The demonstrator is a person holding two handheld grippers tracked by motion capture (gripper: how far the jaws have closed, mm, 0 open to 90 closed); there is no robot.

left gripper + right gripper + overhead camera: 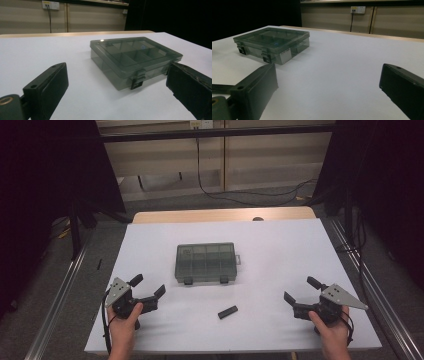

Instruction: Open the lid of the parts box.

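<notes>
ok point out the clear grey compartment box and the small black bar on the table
clear grey plastic compartment box (205,261), high view, middle of its lid
small black rectangular bar (227,312), high view, its middle

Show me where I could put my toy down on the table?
Lots of room. The far strip behind the box is bare, and so are both sides of it, out to the table edges. It gets crowded only near the front: the small black bar lies there, between the left tongs and right tongs.
</notes>
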